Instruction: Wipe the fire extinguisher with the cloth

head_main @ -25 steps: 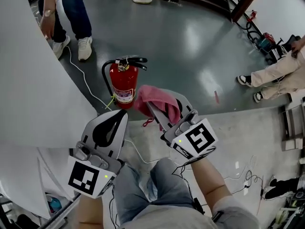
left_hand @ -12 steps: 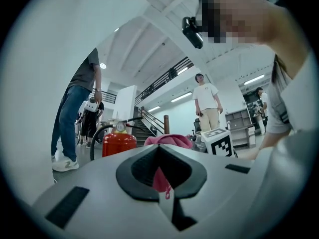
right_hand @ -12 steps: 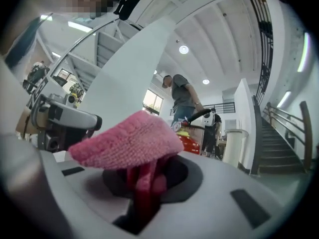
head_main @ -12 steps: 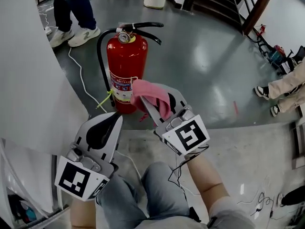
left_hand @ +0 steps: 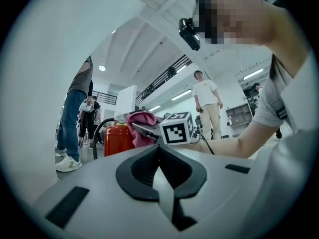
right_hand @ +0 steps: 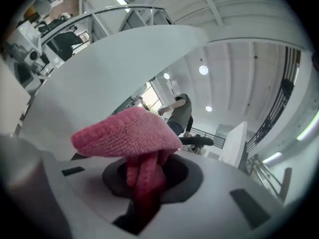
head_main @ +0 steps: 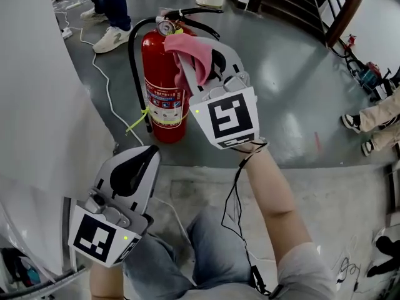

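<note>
A red fire extinguisher (head_main: 164, 86) with a black hose and handle stands upright on the grey floor. My right gripper (head_main: 189, 64) is shut on a pink cloth (head_main: 192, 50), which it holds against the extinguisher's top by the gauge. In the right gripper view the cloth (right_hand: 127, 133) bulges out over the shut jaws and hides most of the extinguisher. My left gripper (head_main: 136, 166) hangs low and nearer to me, shut and holding nothing, apart from the extinguisher. The left gripper view shows the extinguisher (left_hand: 112, 139) and the cloth (left_hand: 142, 126) ahead.
A curved white wall (head_main: 44, 105) rises close on the left. A white cable (head_main: 106, 89) runs along the floor past the extinguisher's base. A person's feet (head_main: 112, 37) stand behind it, and a seated person's legs (head_main: 375, 114) are at the right. Stairs (head_main: 294, 5) are at the back.
My right gripper has risen with the cloth from the extinguisher's lower body to its top. The head view has come closer to the extinguisher. The left gripper has hardly moved.
</note>
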Demonstrator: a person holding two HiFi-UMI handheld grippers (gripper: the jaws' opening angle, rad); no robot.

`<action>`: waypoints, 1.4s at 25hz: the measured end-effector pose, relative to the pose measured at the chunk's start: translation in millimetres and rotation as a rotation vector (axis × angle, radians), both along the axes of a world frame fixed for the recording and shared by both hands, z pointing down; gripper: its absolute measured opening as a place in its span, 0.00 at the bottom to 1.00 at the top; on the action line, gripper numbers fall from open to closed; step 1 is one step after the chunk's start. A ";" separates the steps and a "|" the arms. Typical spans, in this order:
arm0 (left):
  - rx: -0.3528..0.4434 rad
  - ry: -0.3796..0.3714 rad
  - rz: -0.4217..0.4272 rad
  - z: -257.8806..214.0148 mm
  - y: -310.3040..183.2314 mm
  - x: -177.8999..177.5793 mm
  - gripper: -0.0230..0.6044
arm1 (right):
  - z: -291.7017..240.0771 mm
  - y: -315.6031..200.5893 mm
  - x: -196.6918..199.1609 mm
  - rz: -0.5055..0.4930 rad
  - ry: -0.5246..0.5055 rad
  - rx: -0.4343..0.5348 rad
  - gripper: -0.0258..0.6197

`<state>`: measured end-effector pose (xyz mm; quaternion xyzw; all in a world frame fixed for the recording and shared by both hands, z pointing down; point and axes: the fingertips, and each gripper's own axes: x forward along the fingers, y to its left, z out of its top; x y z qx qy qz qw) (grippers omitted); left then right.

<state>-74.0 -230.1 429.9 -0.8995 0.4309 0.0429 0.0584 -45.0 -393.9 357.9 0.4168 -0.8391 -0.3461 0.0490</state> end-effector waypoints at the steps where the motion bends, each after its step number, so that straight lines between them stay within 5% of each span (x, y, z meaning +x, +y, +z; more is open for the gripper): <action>1: 0.002 -0.002 -0.003 0.4 -1.5 -1.0 0.04 | 0.4 0.3 -1.8 0.003 0.001 0.025 0.14; 8: -0.007 -0.012 -0.016 6.0 -3.6 -5.2 0.04 | 29.9 13.4 0.1 0.009 0.017 0.088 0.14; 21: -0.021 -0.032 -0.011 27.7 14.4 -11.8 0.04 | 246.4 16.4 -20.9 0.085 0.467 -0.118 0.14; 30: 0.005 -0.020 -0.009 18.5 16.5 -14.2 0.04 | 62.9 15.0 -10.7 0.152 0.269 0.118 0.14; 35: 0.015 -0.035 0.006 13.5 17.6 -6.1 0.04 | 9.4 11.5 3.7 0.219 0.207 0.191 0.15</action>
